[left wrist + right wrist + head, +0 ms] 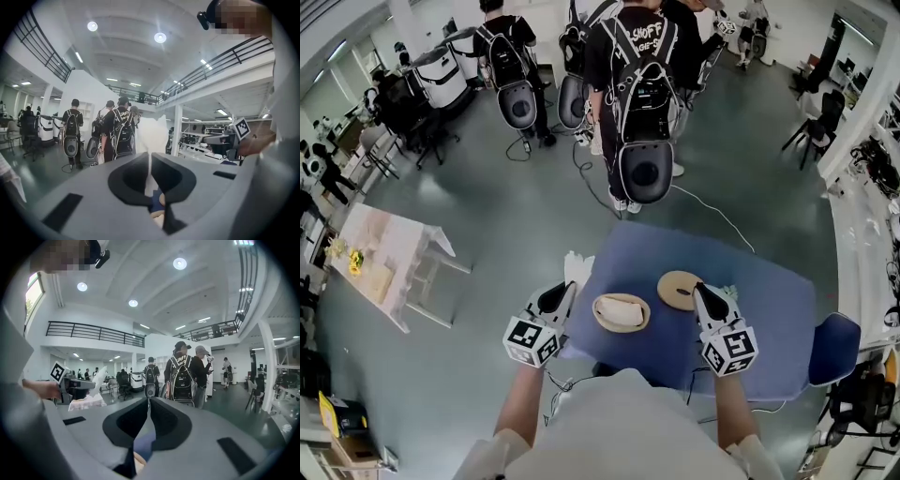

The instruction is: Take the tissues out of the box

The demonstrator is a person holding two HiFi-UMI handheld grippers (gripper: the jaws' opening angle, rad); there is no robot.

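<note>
A round wooden tissue box [602, 322] stands on the blue table [769, 309], with white tissue [620, 310] bunched inside it. Its round wooden lid [678, 290] lies to the right of it. My left gripper [569, 289] is raised at the table's left edge, shut on a white tissue [577, 266]. In the left gripper view that tissue [153, 133] stands up from the closed jaws of the left gripper [150, 161]. My right gripper [700, 291] hovers by the lid's right edge. Seen in its own view, the right gripper [149, 405] has its jaws together with nothing seen between them.
Several people wearing backpacks [643, 94] stand on the floor beyond the table. A blue chair [834, 349] is at the table's right end. A light wooden rack [389, 267] stands on the left. A cable [712, 211] runs across the floor.
</note>
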